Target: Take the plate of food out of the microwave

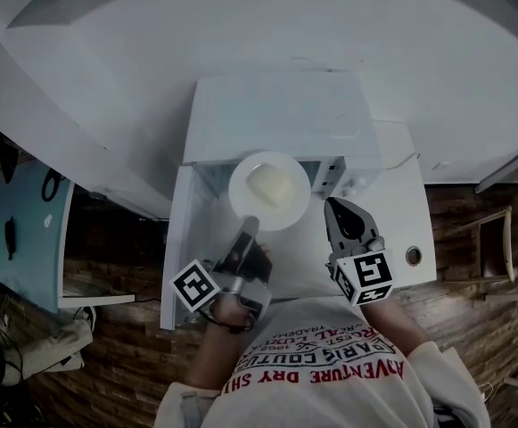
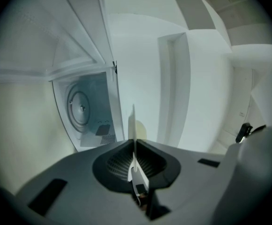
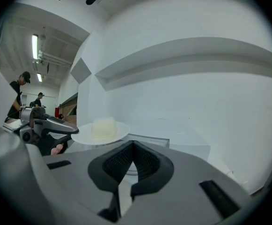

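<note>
A: Is the plate out yet?

B: Looks so. The left gripper has its jaws clamped on the rim. The plate, with the food on it, hangs just in front of the open microwave, over the desk toward its near edge.

A: And the right gripper?

B: Jaws closed on nothing, just beside the plate. I'd say only setting it down remains. The door stands open.

Left tool pinches plate (by rim); right tool closed.
</note>
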`<move>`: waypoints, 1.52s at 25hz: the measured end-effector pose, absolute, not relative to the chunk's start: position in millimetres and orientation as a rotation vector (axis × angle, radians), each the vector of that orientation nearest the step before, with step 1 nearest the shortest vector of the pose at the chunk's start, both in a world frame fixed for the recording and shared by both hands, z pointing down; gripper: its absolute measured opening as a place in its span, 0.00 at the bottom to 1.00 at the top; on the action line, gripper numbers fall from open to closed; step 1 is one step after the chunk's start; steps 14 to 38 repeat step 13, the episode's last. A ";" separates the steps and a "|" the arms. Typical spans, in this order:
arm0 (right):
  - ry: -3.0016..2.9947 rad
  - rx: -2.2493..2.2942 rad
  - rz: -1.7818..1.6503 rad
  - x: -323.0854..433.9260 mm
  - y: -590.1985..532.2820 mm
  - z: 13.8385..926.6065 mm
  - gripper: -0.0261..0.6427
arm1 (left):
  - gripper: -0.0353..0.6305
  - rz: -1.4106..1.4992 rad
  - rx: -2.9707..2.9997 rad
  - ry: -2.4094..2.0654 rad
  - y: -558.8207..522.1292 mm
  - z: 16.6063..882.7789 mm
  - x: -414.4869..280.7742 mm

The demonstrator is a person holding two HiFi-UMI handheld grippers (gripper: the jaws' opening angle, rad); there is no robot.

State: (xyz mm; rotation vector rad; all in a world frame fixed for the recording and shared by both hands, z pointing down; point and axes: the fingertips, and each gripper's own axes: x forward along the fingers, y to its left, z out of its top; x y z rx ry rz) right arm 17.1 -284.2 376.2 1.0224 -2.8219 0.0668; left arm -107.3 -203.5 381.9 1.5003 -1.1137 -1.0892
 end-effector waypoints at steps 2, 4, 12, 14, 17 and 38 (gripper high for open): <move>-2.814 1.025 0.067 16.9 -284.9 377.2 0.05 | 0.08 -1.089 1.499 -1.111 -203.8 382.8 -107.1; -2.802 1.030 0.058 16.1 -285.5 378.1 0.05 | 0.08 -1.087 1.503 -1.110 -203.6 382.9 -107.0; -2.786 1.034 0.045 14.0 -286.8 380.5 0.05 | 0.08 -1.088 1.498 -1.109 -203.4 384.6 -107.7; -2.786 1.037 0.045 14.2 -287.4 380.6 0.05 | 0.08 -1.089 1.495 -1.110 -203.6 385.2 -107.7; -2.786 1.037 0.045 14.2 -287.4 380.6 0.05 | 0.08 -1.089 1.495 -1.110 -203.6 385.2 -107.7; -2.786 1.037 0.045 14.2 -287.4 380.6 0.05 | 0.08 -1.089 1.495 -1.110 -203.6 385.2 -107.7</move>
